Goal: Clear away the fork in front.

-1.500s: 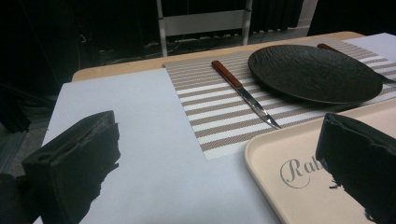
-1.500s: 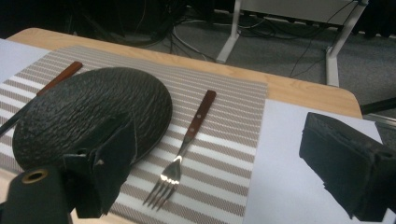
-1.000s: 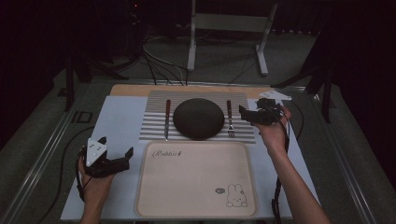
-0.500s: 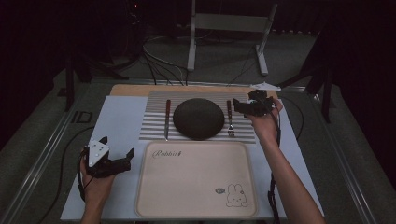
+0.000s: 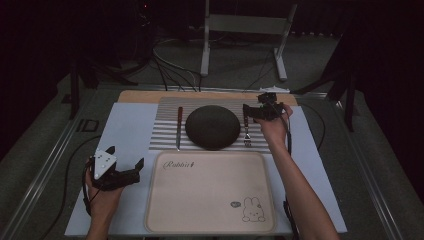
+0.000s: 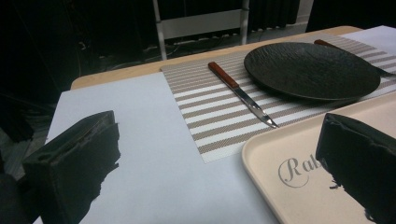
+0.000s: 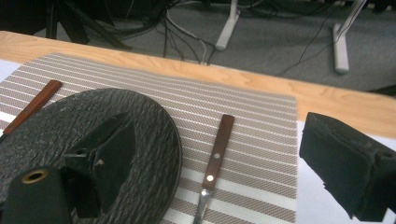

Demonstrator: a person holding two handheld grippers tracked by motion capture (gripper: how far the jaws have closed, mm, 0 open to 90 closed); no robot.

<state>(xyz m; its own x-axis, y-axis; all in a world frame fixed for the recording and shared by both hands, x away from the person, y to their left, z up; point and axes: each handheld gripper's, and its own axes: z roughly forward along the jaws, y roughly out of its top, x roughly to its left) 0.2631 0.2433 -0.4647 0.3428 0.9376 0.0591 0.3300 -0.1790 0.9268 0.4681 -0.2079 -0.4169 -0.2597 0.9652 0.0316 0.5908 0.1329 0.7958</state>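
Tongs first: the left tongs (image 5: 125,167) sit low on the white sheet (image 5: 127,125), just beside the tray's left edge, jaws spread wide with nothing between them. In the left gripper view one jaw hangs over the sheet and the other over the tray's near corner, so they straddle that rim without touching it. The tray (image 5: 210,220) is beige, bare, with "Rabbit" in script at its top left and a small rabbit drawn at its lower right. Beyond it lies the striped mat (image 5: 165,135). On the mat, the knife (image 5: 178,127) with its wooden handle pointing away lies left of the plate, close but apart. The plate (image 5: 212,126), dark and rough-textured, sits in the middle of the mat. To its right, the fork (image 5: 247,131) lies along the mat, wooden handle away, tines toward the tray, just beside the plate's rim. Over to the right tongs (image 5: 248,111): they hover above the fork's handle end, jaws wide open and empty. The right gripper view has the fork handle (image 7: 217,154) lying between the two jaws, one jaw over the plate's edge, the other out past the mat's edge, neither touching the fork.
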